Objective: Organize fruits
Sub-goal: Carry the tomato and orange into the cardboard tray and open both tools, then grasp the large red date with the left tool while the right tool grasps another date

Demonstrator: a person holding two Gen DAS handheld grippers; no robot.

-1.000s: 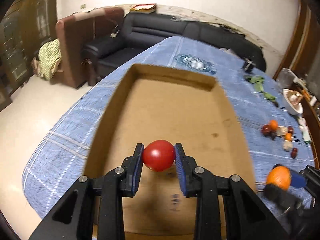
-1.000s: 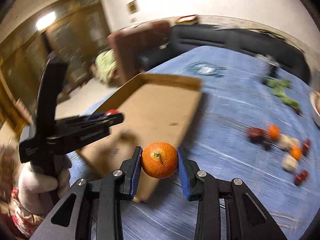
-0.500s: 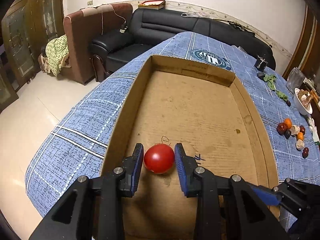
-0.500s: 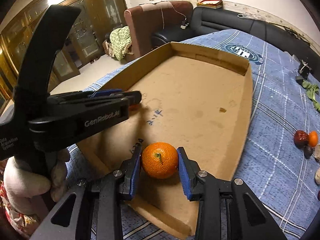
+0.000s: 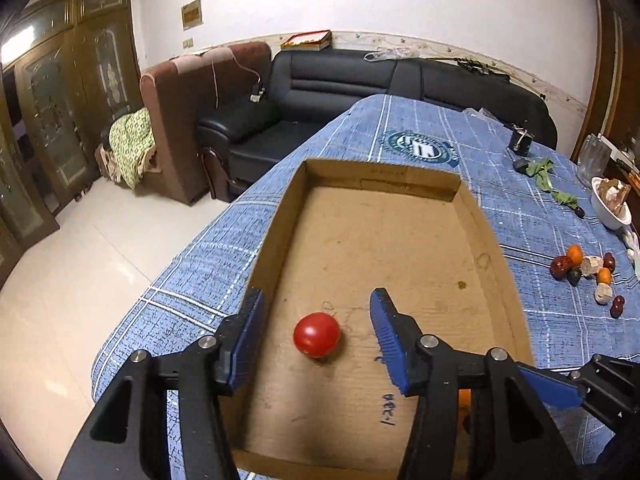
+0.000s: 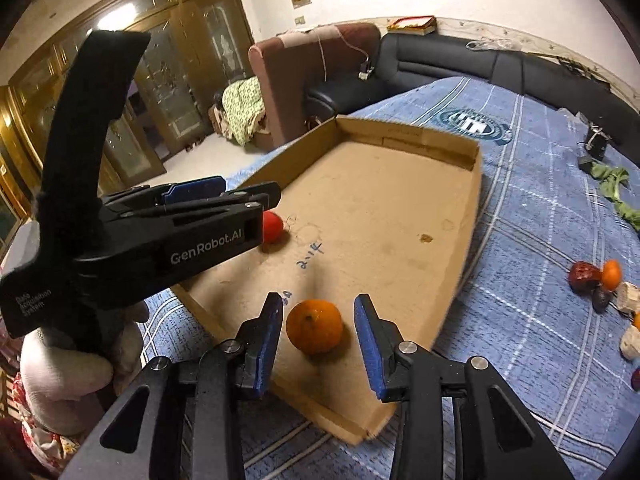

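A shallow cardboard tray (image 5: 380,172) (image 6: 408,132) lies on the blue checked tablecloth. A red tomato (image 5: 317,340) (image 6: 274,228) rests on the tray floor near its left wall. My left gripper (image 5: 318,334) hangs over it with its jaws opening, and both blue pads stand well off the tomato. An orange (image 6: 315,326) sits on the tray floor at the near corner. My right gripper (image 6: 318,340) is open around it, with a small gap on each side. The left gripper (image 6: 272,200) crosses the right wrist view, held by a gloved hand (image 6: 64,376).
Several small fruits and pale lumps (image 5: 588,272) (image 6: 600,280) lie on the cloth to the right of the tray. A white bowl (image 5: 610,208) and green leaves (image 5: 540,172) sit farther back. The table edge drops to the floor on the left, near sofas.
Both grippers have opened. The tomato and the orange, gripped before, now lie free on the tray floor. The left gripper has drawn back and up a little.
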